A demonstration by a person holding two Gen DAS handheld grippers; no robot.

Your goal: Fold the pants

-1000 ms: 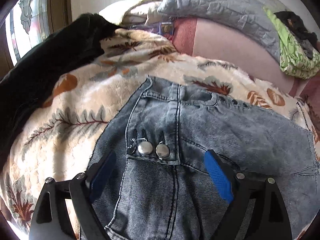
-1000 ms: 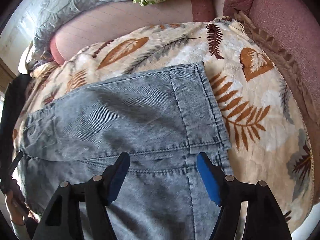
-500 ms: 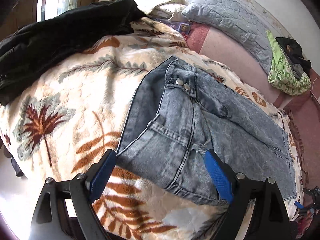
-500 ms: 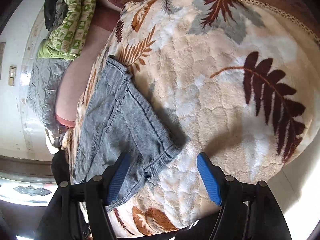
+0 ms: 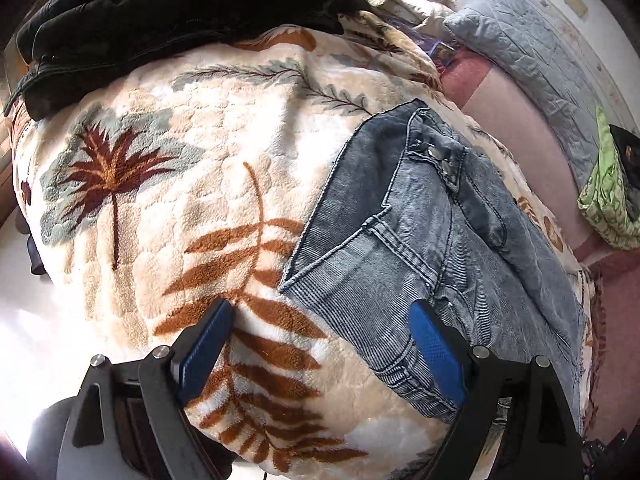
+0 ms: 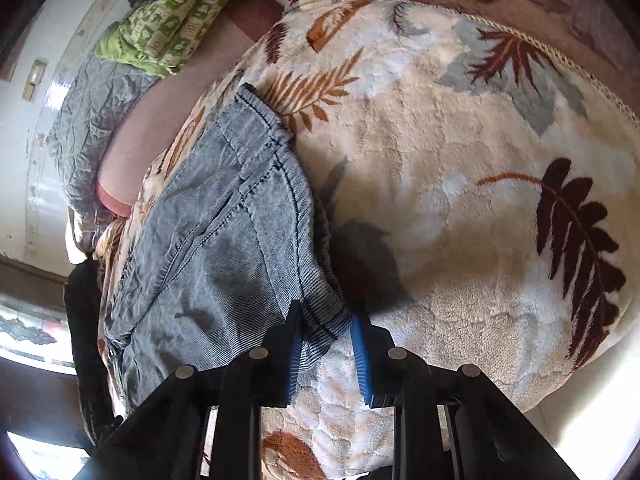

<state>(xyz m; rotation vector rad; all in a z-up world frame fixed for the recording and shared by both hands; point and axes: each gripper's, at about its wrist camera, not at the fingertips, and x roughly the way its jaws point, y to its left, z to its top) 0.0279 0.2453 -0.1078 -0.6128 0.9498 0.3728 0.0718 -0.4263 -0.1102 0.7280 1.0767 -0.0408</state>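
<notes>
Denim, acid-washed grey-blue: the pants (image 5: 432, 248) are laid on a cream fleece blanket (image 5: 192, 184) printed with rust, maroon and grey-green leaves. In the left wrist view the waistband end is seen, with two metal buttons (image 5: 438, 158) near the top and dark topstitched seams running down past a pocket edge. The cloth is ribbed and mottled, darker along the raw left edge. A corner of the fabric is seen lying flat on the blanket between the pads.

Left gripper (image 5: 320, 356): jaws are spread wide, nothing is clamped. One blue pad is over bare blanket, the other is over the denim edge; contact with the cloth cannot be told.

Right gripper (image 6: 326, 356): jaws are closing, with a hemmed corner of the pants between the blue pads. The corner is bunched and appears lifted slightly off the blanket, with a dark shadow cast beside it. Whether the pads are already pressed on the hem cannot be told for certain; a narrow gap is seen on the right pad's side.

Beyond the blanket, a black garment (image 5: 160, 20) is piled at its far edge, a grey quilted pillow (image 5: 540, 52) is set against the wall, and a green patterned cloth (image 6: 172, 20) is lying on the pink surface (image 5: 520, 128) next to it.
</notes>
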